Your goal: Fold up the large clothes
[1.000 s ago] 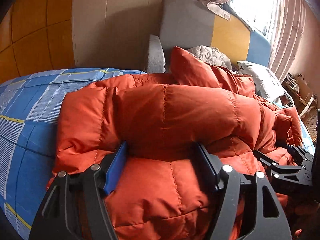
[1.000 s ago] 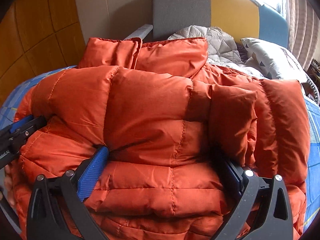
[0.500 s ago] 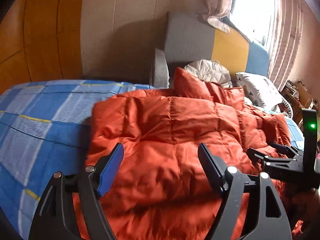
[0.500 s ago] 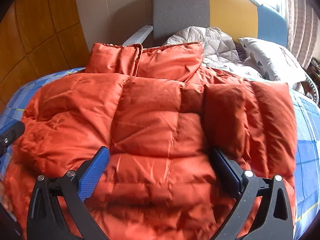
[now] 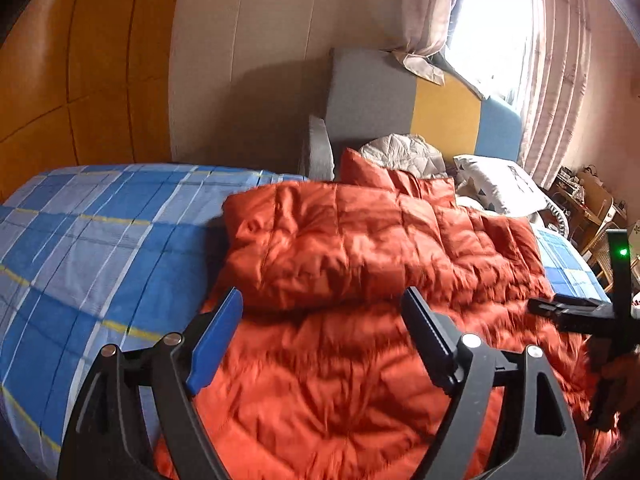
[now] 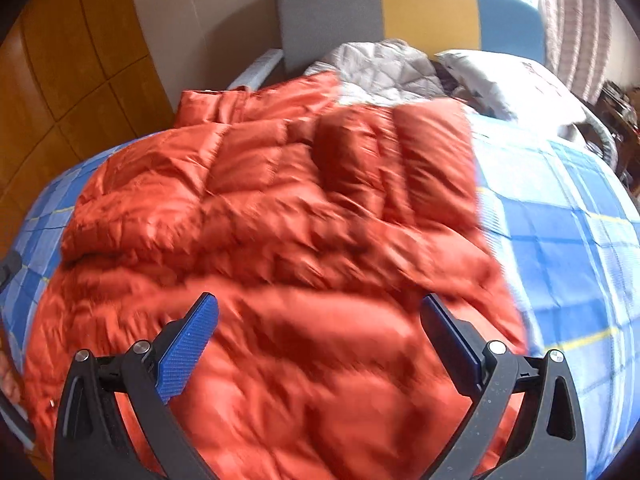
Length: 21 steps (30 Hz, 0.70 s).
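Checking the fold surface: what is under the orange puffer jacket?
The orange puffer jacket lies on a blue plaid bedsheet, visible on both sides. Anything directly beneath the jacket is covered.

Home bedroom. Bed (image 5: pixel 100 240) with blue plaid sheet, padded headboard (image 5: pixel 420 108) in grey, yellow and blue panels, pillow (image 5: pixel 496 190) and grey quilt (image 6: pixel 380 64) piled at its head. Curtains (image 5: pixel 560 60) over a bright window, wood wall panels (image 5: pixel 80 60) on the left, cluttered shelf (image 5: pixel 580 196) in the far corner.
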{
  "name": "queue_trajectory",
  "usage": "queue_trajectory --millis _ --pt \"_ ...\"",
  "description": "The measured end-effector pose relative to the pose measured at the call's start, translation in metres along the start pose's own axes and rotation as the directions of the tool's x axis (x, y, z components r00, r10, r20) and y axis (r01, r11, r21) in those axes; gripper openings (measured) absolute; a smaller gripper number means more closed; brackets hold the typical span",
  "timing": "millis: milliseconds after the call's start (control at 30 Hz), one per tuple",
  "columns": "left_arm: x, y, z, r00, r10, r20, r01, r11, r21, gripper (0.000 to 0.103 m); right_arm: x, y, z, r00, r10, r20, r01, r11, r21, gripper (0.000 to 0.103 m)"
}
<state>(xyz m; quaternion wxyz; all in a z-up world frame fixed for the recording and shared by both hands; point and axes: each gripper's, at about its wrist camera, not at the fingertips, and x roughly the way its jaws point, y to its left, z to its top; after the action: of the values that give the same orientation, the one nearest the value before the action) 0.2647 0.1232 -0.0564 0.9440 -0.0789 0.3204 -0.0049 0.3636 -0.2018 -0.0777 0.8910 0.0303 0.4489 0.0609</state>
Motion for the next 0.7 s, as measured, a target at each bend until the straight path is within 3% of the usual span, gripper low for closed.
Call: queue_trajectory --millis 367,533,700 --pt "-0.044 0.047 -0.071 0.995 0.000 -0.105 -0.008 0.997 -0.080 0.082 -0.068 -0.113 -0.089 0.995 -0.084 -0.055 0.090 0.988 0.121 0.100" --pt "-0.062 0.068 -0.099 0.986 -0.024 -0.165 0.000 0.989 -0.146 0.078 -0.089 -0.149 -0.139 0.997 -0.006 -0.071 0.021 0.978 0.207 0.100" --pt "-0.075 0.083 -0.126 0.974 -0.038 -0.222 -0.009 0.979 -0.205 0.075 -0.098 -0.154 -0.167 0.991 0.113 -0.074 -0.091 0.962 0.257 0.084"
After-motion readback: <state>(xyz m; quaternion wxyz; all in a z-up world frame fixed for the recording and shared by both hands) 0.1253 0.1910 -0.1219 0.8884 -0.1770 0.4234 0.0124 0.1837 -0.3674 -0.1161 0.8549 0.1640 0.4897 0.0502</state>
